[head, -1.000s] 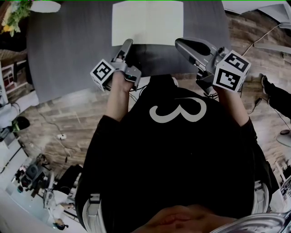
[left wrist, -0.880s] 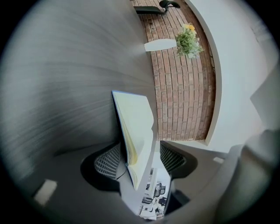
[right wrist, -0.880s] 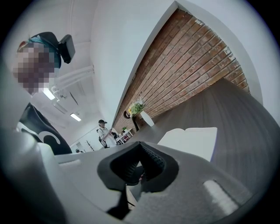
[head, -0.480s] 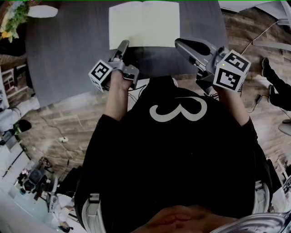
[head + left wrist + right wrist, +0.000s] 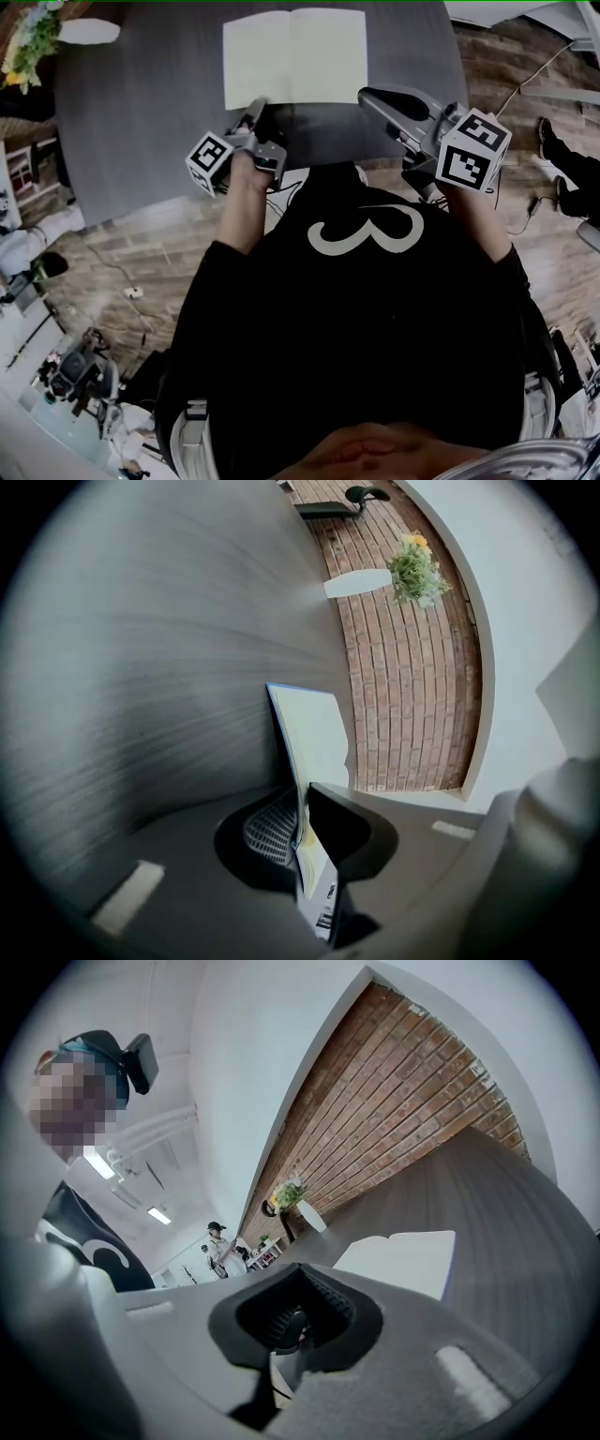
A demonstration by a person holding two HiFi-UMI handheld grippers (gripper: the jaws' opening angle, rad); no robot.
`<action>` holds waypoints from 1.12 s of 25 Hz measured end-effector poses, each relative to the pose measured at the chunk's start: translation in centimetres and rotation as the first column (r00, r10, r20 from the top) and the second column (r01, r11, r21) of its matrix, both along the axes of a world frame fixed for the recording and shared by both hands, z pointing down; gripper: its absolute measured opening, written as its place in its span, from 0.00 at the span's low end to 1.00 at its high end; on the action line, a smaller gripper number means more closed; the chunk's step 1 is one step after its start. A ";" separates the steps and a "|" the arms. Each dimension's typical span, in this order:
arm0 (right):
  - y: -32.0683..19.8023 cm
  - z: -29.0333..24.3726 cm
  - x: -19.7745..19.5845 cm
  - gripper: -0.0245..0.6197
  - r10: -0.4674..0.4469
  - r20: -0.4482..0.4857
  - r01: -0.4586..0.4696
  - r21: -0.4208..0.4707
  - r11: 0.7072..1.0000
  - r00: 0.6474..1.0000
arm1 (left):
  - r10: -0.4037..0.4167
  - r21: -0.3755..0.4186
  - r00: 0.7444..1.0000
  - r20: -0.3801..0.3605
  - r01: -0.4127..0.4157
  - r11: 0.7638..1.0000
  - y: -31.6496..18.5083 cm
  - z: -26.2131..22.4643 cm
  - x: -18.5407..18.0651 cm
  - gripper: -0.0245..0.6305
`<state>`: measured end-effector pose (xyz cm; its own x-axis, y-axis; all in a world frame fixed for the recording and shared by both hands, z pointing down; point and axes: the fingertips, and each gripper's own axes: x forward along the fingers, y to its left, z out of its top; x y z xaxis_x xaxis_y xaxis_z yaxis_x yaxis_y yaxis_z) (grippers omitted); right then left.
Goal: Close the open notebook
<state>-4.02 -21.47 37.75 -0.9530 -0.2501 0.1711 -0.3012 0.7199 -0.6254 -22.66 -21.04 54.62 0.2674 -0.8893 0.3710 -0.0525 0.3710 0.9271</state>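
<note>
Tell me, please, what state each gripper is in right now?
Left gripper: jaws have just been closing, now clamped on the near edge of the notebook.
Right gripper: closed, holding nothing.

Looking down on a dark grey worktop [image 5: 141,112], bearing a white vase [image 5: 89,31] at its far left corner. Seeing a plant [image 5: 28,33] with yellow flowers sprouting from that vase. Finding a wood-plank floor [image 5: 112,234] lying around the worktop, with a small white object [image 5: 134,292] resting on it at left. Noticing a dark shoe [image 5: 548,131] standing on the floor at far right. Catching a brick wall [image 5: 394,1101] rising behind the worktop, and a person [image 5: 222,1246] standing far off under glowing ceiling lights [image 5: 98,1162].
</note>
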 end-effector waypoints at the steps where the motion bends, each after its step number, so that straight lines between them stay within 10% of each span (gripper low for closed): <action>1: 0.0 0.1 0.1 0.04 0.003 0.000 -0.003 -0.003 1.000 1.000 | -0.001 0.004 1.000 0.001 0.001 1.000 0.0 0.0 0.0 0.11; 14: 0.0 1.4 0.6 0.04 0.028 -0.010 -0.028 -0.044 0.999 1.000 | 0.037 0.029 0.974 0.226 -0.044 0.999 -0.5 -1.3 -0.9 0.11; 24: 0.8 0.8 0.9 0.04 0.020 -0.015 -0.020 -0.030 0.999 1.000 | 0.134 0.066 0.867 0.479 -0.188 0.980 -1.3 -3.8 0.6 0.10; 28: 1.8 0.7 1.9 0.04 0.015 -0.011 -0.015 -0.021 1.000 1.000 | 0.177 0.063 0.782 0.597 -0.266 0.962 -1.0 -4.4 2.4 0.09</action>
<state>-2.16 -19.66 38.49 -0.9472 -0.2607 0.1868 -0.3188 0.7021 -0.6367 -20.30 -22.02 50.25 0.2363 -0.8854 0.4002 -0.6621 0.1547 0.7333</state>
